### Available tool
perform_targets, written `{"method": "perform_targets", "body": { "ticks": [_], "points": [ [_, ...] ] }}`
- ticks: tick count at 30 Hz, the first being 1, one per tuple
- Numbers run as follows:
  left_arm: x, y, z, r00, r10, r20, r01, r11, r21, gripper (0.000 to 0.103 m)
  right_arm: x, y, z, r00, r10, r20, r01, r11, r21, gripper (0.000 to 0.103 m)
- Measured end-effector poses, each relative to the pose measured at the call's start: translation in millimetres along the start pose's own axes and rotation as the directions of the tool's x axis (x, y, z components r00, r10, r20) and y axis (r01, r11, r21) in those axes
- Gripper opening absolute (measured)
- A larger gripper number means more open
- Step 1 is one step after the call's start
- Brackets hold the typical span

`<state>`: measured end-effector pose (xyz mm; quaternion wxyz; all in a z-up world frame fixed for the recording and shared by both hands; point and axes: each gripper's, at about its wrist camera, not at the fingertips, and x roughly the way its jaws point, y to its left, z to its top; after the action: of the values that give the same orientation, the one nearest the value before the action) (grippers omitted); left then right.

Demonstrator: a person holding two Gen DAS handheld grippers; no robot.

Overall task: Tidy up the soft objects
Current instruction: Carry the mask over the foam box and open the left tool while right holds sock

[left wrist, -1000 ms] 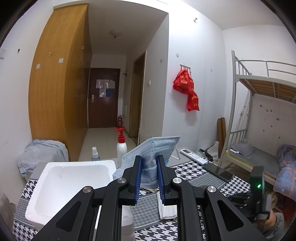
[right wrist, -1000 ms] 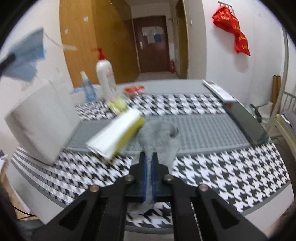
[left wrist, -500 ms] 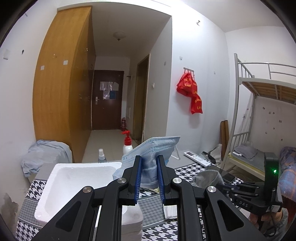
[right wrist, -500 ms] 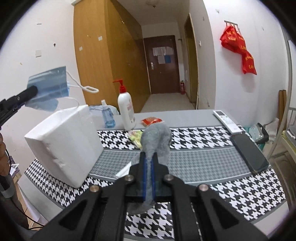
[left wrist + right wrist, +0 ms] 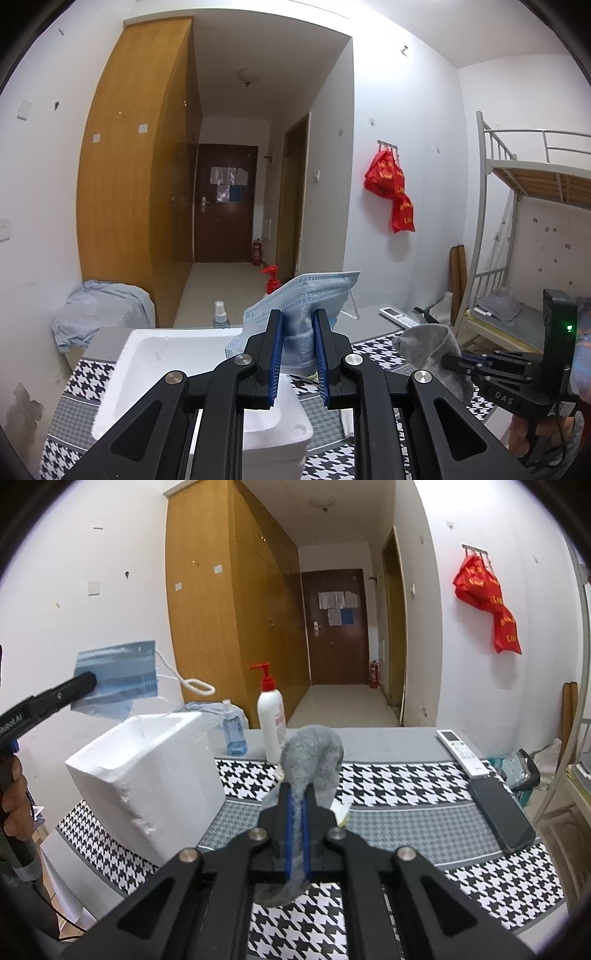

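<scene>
Left tongs (image 5: 297,325) clamped on a blue face mask (image 5: 308,295), held in the air above the white foam box (image 5: 147,354). Right tongs (image 5: 295,805) pinched tight on a grey sock (image 5: 314,760), lifted over the checked table (image 5: 388,782), right of the box. Pump bottle (image 5: 271,723) and spray bottle (image 5: 234,734) standing behind.

Bright, even indoor light; sharp focus; strong fisheye bending, dark corners.
</scene>
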<state>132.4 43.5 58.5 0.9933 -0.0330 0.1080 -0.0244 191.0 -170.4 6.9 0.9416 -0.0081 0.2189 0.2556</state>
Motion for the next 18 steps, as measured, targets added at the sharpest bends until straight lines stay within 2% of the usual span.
{"method": "perform_targets", "body": {
  "ticks": [18],
  "points": [
    [-17, 30, -2, 0.994, 0.106, 0.009, -0.106, 0.994, -0.025, 0.018, 18, 36, 12, 0.994, 0.107, 0.012, -0.106, 0.993, -0.060, 0.006]
  ]
}}
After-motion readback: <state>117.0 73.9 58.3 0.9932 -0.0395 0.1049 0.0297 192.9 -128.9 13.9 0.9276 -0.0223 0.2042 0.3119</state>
